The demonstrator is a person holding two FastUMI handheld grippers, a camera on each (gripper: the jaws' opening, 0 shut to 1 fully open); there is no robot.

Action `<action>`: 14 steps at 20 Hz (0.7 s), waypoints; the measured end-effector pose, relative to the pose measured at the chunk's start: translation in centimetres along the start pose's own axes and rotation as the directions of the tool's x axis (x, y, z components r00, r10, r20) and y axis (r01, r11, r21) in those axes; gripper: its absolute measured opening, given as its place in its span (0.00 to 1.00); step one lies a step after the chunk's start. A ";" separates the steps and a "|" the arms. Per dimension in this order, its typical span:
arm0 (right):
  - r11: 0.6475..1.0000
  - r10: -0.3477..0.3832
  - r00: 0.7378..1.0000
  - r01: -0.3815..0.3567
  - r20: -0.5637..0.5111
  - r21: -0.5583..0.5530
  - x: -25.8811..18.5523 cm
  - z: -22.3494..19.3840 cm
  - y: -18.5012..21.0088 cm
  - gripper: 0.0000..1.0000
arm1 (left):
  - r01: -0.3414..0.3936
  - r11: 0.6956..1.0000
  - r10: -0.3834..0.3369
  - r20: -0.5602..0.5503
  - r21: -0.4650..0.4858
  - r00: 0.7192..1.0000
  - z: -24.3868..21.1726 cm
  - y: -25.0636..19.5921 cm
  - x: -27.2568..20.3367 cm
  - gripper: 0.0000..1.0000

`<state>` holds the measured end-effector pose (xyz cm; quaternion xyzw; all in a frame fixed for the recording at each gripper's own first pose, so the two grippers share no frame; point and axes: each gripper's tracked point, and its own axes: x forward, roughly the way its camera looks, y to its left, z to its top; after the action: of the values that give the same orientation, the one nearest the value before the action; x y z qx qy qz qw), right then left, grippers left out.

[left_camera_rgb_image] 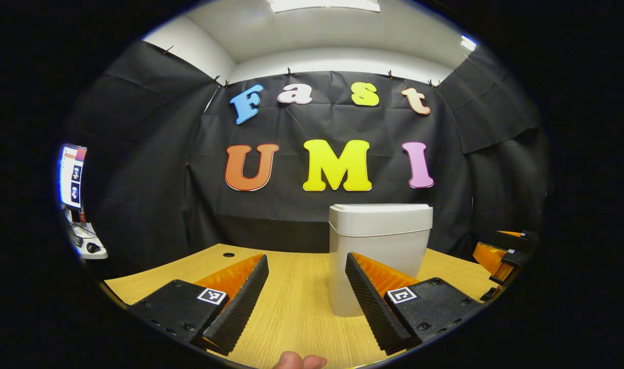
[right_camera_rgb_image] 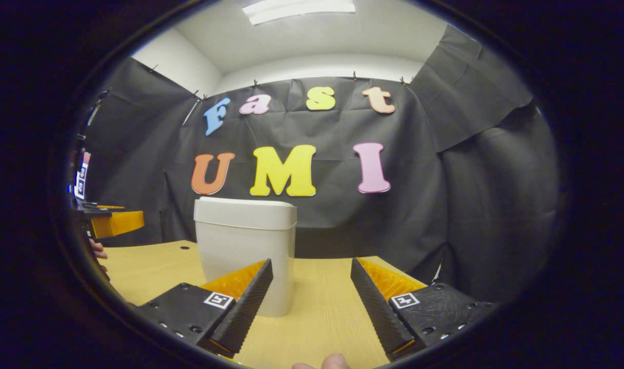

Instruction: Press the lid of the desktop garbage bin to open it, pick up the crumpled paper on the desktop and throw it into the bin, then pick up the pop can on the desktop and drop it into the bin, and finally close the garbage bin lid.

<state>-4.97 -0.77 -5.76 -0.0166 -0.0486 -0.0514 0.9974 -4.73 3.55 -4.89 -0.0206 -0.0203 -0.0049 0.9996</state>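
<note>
So we hold both tongs up over the table with nothing between their fingers. Our left gripper [left_camera_rgb_image: 306, 287] has its two ribbed fingers spread wide apart, empty, pointing across the light wood-grain tabletop [left_camera_rgb_image: 291, 307]; a fingertip [left_camera_rgb_image: 299, 361] of the holding hand pokes in at the bottom edge. Our right gripper [right_camera_rgb_image: 312, 289] is spread wide too, gripping nothing, with another fingertip [right_camera_rgb_image: 335, 361] at the bottom of its view. Moving outward, the white rectangular plastic desktop bin [left_camera_rgb_image: 378, 256] stands upright on the table just past the left gripper's right finger, which overlaps its lower front in that view; its flat lid [left_camera_rgb_image: 381, 218] sits down, closed. In the right gripper view the same bin [right_camera_rgb_image: 245, 251] stands ahead and to the left, behind the left finger, lid [right_camera_rgb_image: 245, 212] closed as well. We see the other gripper at the far right edge of the left gripper view [left_camera_rgb_image: 501, 259], and at the far left edge of the right gripper view [right_camera_rgb_image: 109, 221], with part of a hand [right_camera_rgb_image: 97, 251] below it. Farther off, a lit monitor [left_camera_rgb_image: 72, 174] stands on a small side desk with a mouse [left_camera_rgb_image: 93, 247] at the left of the left gripper view.
</note>
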 end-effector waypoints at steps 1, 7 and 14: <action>1.000 -0.005 1.000 0.005 -0.006 0.013 0.1 0.0 0.1 0.95 | 0.002 1.000 -0.002 -0.004 0.006 1.000 -0.1 0.0 0.1 0.98; 1.000 -0.004 1.000 0.005 0.013 -0.022 -0.5 0.5 1.1 0.95 | 0.018 1.000 -0.018 -0.005 0.009 1.000 0.1 -0.3 -0.1 0.98; 1.000 -0.025 1.000 0.025 -0.001 -0.013 -0.7 0.3 1.0 0.95 | 0.027 0.999 -0.027 -0.003 0.025 1.000 0.2 -1.0 -0.3 0.98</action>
<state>-5.57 0.34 -5.58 -0.0226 -0.0477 -0.0642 0.9965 -5.05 2.55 -4.71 -0.0075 -0.0191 -0.0182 0.9996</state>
